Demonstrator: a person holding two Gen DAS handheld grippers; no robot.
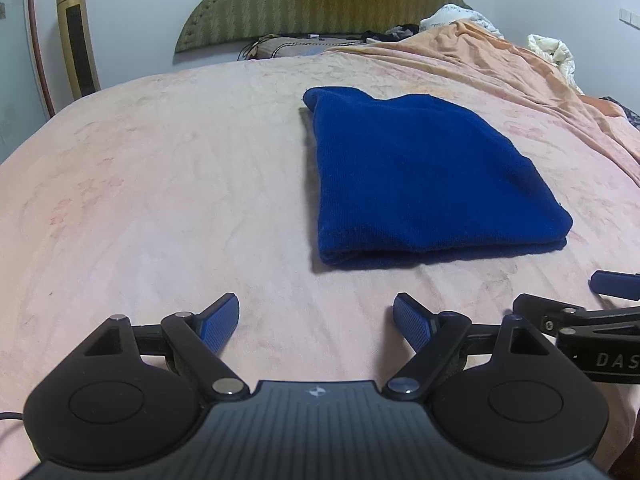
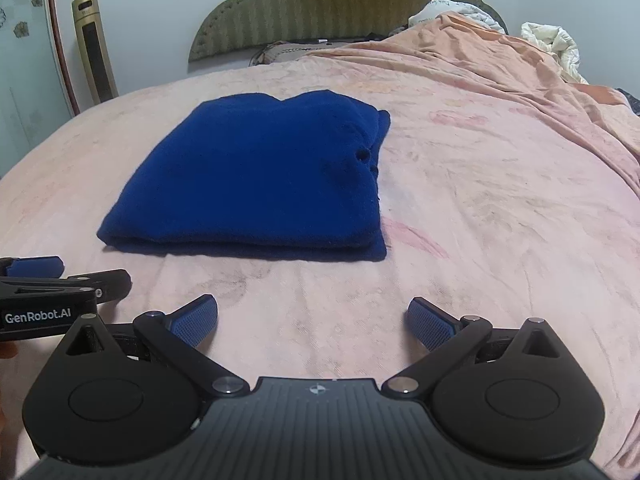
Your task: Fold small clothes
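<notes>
Currently both hand-held grippers, left (image 1: pixel 316 322) and right (image 2: pixel 312 322), stand apart, empty; snagging the folded blue garment (image 2: pixel 256 176) ahead risks unfolding it.

Bed (image 2: pixel 480 208): wide, covered by a pale pink sheet with faint reddish blotches and shallow creases. A folded blue garment (image 2: pixel 256 176) lay flat on the sheet near the middle, in a rough rectangle, with stacked layers showing along its near edge. An orange-pink blanket (image 2: pixel 500 64) lay rumpled along the far right side. A brownish pillow (image 1: pixel 288 46) sat at the far edge below the green padded headboard (image 1: pixel 320 0). White bedding (image 2: pixel 552 48) was bunched at the far right corner.
</notes>
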